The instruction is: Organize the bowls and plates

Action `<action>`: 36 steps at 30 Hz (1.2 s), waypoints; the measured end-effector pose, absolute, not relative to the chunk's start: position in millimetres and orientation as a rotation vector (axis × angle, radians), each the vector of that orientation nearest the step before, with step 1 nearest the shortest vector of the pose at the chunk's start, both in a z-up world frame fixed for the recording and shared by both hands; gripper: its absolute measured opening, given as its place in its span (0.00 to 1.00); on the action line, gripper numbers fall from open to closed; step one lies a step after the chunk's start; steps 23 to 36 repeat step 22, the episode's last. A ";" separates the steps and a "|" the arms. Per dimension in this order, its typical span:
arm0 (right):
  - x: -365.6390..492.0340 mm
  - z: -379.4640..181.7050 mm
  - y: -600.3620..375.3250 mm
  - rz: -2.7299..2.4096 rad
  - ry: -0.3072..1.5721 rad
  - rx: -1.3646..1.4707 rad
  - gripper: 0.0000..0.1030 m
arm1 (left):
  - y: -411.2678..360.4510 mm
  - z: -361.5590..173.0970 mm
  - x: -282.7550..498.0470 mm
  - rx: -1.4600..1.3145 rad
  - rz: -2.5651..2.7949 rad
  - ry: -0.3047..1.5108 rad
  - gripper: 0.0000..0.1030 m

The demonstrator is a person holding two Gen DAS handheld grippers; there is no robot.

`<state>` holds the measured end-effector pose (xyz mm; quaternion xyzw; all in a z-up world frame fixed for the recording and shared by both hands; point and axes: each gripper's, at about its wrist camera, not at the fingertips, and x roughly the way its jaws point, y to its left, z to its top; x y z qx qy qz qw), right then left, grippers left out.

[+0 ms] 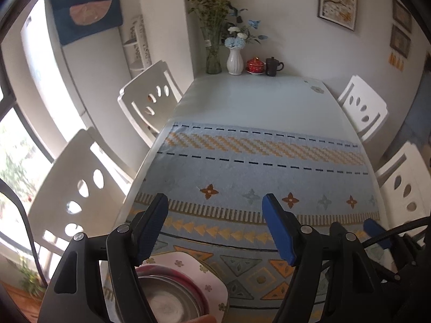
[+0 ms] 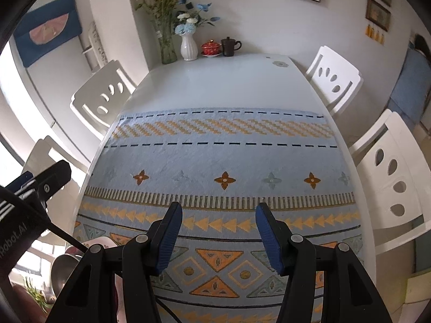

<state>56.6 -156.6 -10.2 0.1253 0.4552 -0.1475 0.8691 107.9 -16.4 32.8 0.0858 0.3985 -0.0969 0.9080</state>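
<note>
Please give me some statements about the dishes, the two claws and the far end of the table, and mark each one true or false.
1. The metal bowl sits on a square flowered plate. True.
2. The left claw grips the bowl. False: its jaws stand open with nothing between them.
3. The right claw holds a plate. False: it is open and empty above the patterned cloth.
4. A white vase with flowers stands at the far end of the table. True.
5. The red lidded cup is beside a dark mug. True.

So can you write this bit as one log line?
left gripper: open, empty | right gripper: open, empty | round steel bowl on square floral plate
</note>
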 end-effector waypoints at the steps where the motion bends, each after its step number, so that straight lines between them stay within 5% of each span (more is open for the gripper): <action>1: 54.7 -10.9 -159.1 -0.313 0.953 0.259 0.53 | -21.0 31.2 107.3 0.186 -0.204 0.826 0.68; 36: 14.7 -43.0 -222.2 -0.415 1.016 0.253 0.53 | -89.2 -9.6 88.8 0.227 -0.223 0.891 0.68</action>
